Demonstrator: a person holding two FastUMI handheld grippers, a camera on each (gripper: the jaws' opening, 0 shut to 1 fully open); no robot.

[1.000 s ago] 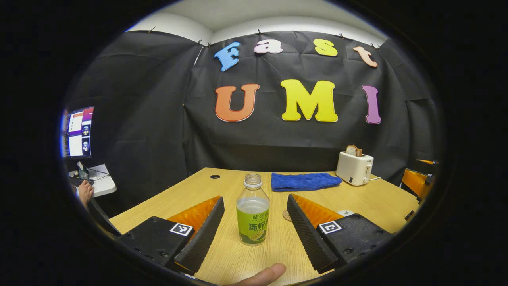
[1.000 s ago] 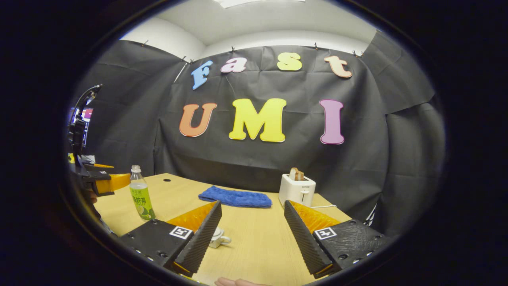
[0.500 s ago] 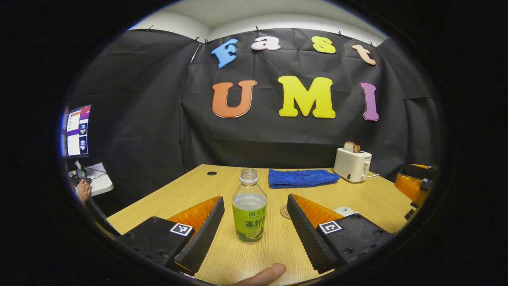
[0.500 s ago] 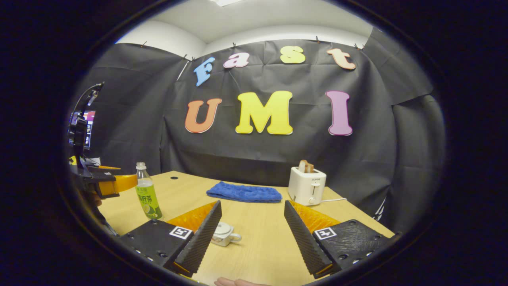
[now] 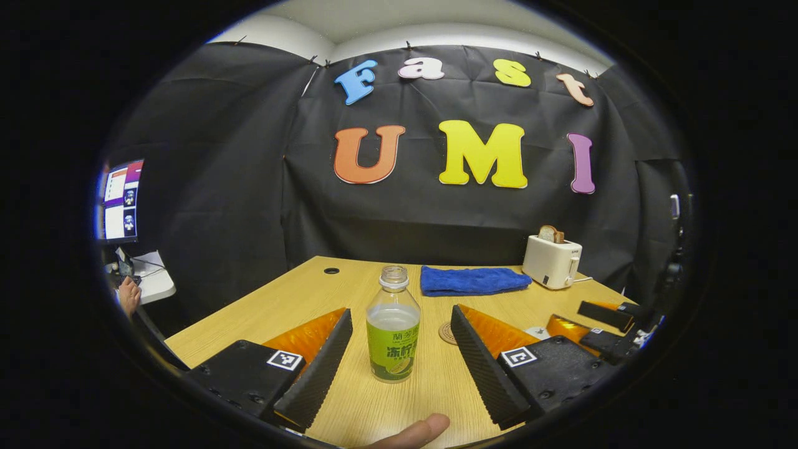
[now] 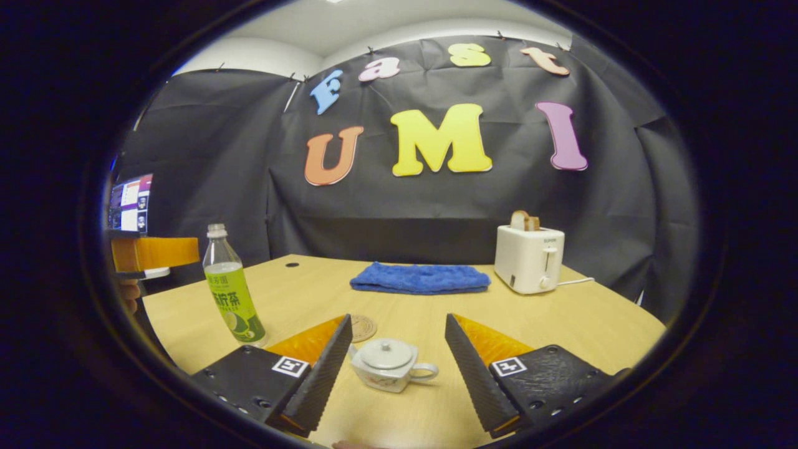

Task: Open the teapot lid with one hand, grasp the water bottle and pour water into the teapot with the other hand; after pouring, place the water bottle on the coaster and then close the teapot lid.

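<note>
Coaster (image 6: 362,327) between bottle (image 6: 232,288) and teapot (image 6: 388,364); towel (image 6: 419,278) behind.

Black cloth wall (image 6: 436,212) drapes behind a light wooden table (image 6: 592,324) (white ceiling (image 5: 386,22) above), monitor (image 5: 121,201) glowing far left.

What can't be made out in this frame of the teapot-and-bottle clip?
- Left gripper view: the teapot is mostly hidden behind the left gripper's own finger.
- Left gripper view: the coaster is half covered by that same finger.
- Right gripper view: the coaster's near edge sits behind a finger of the right gripper.
- Either view: the water bottle's cap is not clearly discernible.
</note>
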